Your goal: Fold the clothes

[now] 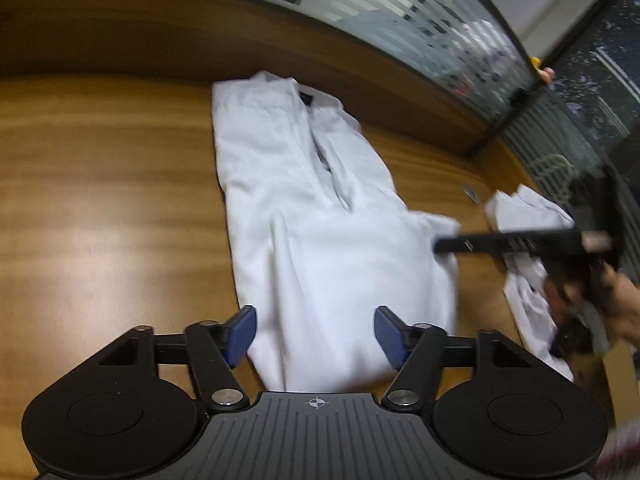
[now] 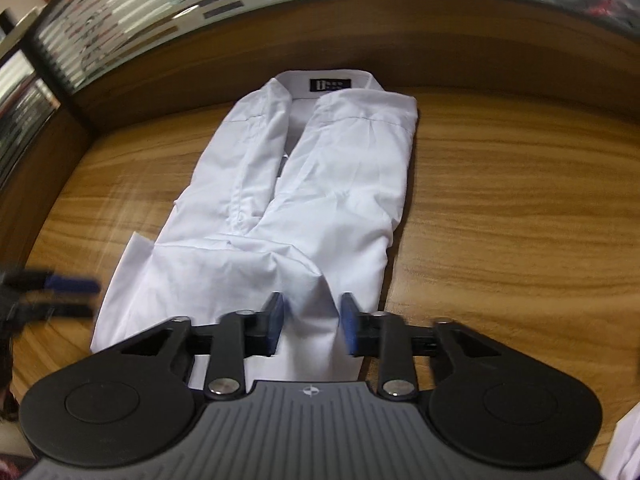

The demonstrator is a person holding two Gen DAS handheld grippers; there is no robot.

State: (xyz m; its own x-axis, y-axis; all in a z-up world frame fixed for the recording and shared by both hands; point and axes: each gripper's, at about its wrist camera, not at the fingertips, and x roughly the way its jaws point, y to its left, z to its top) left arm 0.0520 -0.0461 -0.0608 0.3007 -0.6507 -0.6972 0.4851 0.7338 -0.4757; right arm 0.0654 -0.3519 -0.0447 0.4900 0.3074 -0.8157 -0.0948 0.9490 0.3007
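Note:
A white collared shirt (image 1: pixel 320 216) lies on the wooden table (image 1: pixel 100 200), sides folded inward, collar and dark label (image 2: pixel 330 85) at the far end. In the left wrist view my left gripper (image 1: pixel 315 336) is open over the shirt's near hem, its blue pads wide apart and touching nothing. The right wrist view shows my right gripper (image 2: pixel 312 326) at the near hem of the shirt (image 2: pixel 320 184), its pads closed on a raised, puckered ridge of cloth. The right gripper (image 1: pixel 440 246) reaches in from the right, held by a hand. The left gripper (image 2: pixel 94 299) appears blurred at the left edge.
A second white garment (image 1: pixel 528 216) lies crumpled at the table's right end, and its corner (image 2: pixel 628 448) shows at the lower right. A small metal disc (image 1: pixel 470 193) sits on the table near it. A wooden partition (image 2: pixel 440 48) topped with striped glass borders the far side.

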